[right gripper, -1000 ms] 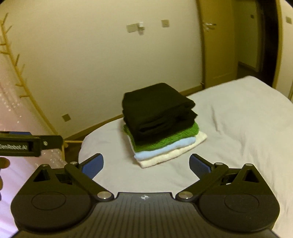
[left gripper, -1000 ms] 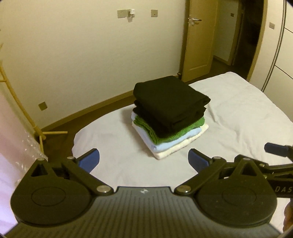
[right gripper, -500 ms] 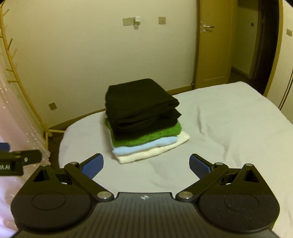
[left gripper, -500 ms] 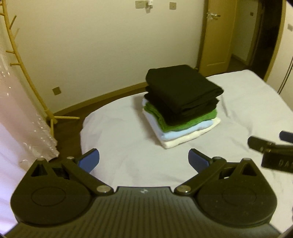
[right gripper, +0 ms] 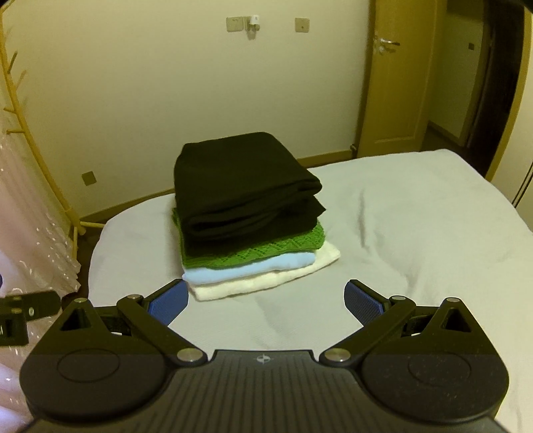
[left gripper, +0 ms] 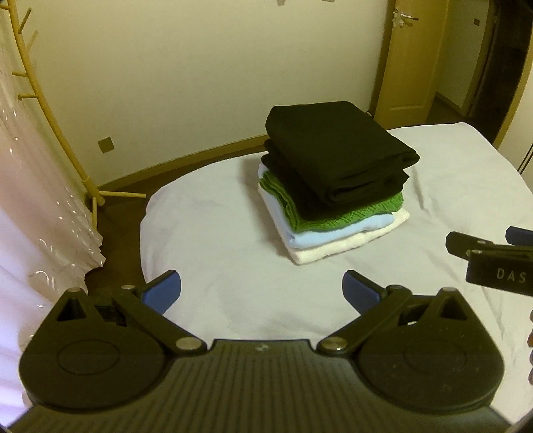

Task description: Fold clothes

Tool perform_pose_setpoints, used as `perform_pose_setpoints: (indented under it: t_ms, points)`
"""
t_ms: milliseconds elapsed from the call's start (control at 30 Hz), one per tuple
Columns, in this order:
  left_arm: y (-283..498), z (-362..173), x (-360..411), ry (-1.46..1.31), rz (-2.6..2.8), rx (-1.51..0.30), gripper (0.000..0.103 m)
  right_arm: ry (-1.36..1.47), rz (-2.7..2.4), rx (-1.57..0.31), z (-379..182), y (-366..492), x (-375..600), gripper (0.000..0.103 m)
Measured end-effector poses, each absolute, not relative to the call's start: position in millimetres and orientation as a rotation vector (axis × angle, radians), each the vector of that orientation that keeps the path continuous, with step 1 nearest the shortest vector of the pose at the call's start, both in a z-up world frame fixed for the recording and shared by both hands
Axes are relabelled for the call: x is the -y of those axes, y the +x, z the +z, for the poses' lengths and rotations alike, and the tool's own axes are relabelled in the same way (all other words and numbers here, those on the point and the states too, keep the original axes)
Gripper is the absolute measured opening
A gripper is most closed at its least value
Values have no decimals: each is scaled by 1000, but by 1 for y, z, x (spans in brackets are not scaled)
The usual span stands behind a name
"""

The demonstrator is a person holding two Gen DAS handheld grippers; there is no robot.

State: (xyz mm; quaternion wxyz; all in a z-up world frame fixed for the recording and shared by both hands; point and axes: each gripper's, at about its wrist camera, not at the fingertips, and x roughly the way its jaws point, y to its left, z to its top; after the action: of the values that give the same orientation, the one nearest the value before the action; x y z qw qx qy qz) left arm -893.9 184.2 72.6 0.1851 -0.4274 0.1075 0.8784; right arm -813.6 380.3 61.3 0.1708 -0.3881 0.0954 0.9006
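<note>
Bedroom with a white bed (left gripper: 449, 186): the stack of folded clothes (right gripper: 248, 213) sits straight ahead of both grippers. Left gripper (left gripper: 261, 288) and right gripper (right gripper: 266, 296) hover with fingers spread, empty. Right one looks nearer, I'd guess.

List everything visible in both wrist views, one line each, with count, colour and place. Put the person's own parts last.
black garment: 1, black, folded, top of the stack on the bed
green knit: 1, green, folded, under the black garment
blue garment: 1, light blue, folded, under the green knit
white garment: 1, cream white, folded, bottom of the stack
bed: 1, white sheet, under the stack
coat rack: 1, yellow wood, left, by the wall
plastic cover: 1, clear, far left
door: 1, tan, right of the wall
wall plates: several, beige, on the wall
left gripper: 1, black with blue pads, jaws open, empty
right gripper: 1, black with blue pads, jaws open, empty
</note>
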Motion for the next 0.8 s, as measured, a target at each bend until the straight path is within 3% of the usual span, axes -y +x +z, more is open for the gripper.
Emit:
perform_pose_setpoints:
  t_ms: [233,800]
  points:
    - [-905,53,-198,-1263,2462,-312,102,-1163,2536,-162,43,-827,-388,103]
    - [-931,22,-212,-1388,2434,-296,102,-1282,2517,-223,8,-858,-410,103]
